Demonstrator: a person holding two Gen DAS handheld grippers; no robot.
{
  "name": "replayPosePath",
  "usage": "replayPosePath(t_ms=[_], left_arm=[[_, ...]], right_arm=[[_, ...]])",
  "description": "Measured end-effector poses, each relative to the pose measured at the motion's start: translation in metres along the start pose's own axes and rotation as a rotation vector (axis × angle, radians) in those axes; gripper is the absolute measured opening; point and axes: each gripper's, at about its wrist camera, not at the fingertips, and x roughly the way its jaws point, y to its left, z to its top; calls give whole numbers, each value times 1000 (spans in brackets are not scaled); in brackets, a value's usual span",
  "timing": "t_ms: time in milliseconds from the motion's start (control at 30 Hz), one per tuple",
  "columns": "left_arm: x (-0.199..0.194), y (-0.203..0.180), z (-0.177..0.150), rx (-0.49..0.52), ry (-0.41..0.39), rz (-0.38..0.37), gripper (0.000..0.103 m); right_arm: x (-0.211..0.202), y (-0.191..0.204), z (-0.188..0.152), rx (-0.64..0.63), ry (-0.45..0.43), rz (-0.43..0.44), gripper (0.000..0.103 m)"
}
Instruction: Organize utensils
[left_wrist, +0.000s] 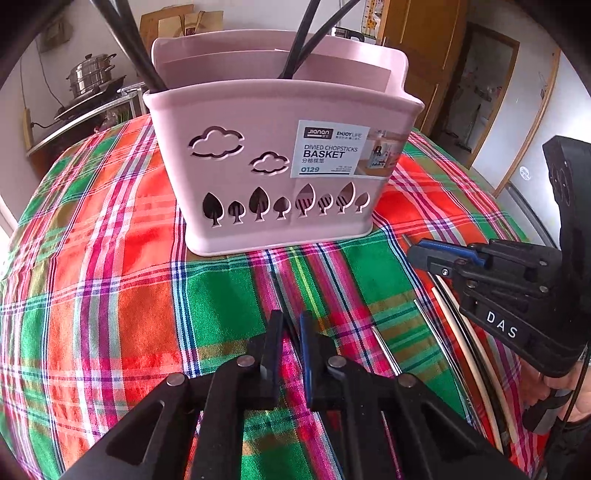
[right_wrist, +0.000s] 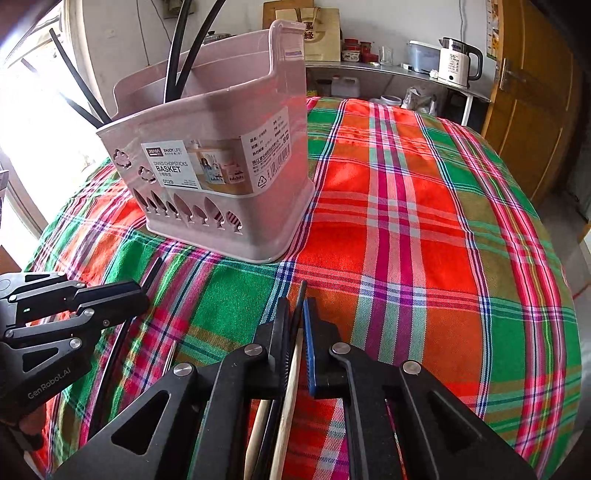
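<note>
A pink divided chopstick basket stands on the plaid cloth, with several black chopsticks leaning out of it. In front of it my left gripper is shut on a thin black chopstick that lies on the cloth. To the right, my right gripper is shut on another black chopstick. A cream chopstick also runs between its fingers; whether it is gripped I cannot tell.
Two metal chopsticks lie on the plaid cloth between the grippers. A steamer pot sits on a shelf at the back left. A white kettle stands on a far counter, beside a wooden door.
</note>
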Motion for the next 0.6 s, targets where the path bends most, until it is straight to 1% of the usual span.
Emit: replayPosePath(t_ms=[133, 300, 600], left_arm=[[-2, 4, 0, -20, 5, -28, 6], [-17, 9, 5, -35, -25, -41, 5], [-77, 7, 18, -12, -142, -56, 5]], right_arm=[[-4, 0, 3, 13, -12, 11, 5], [-24, 4, 7, 13, -59, 23, 5], [-81, 12, 20, 3, -186, 47, 5]])
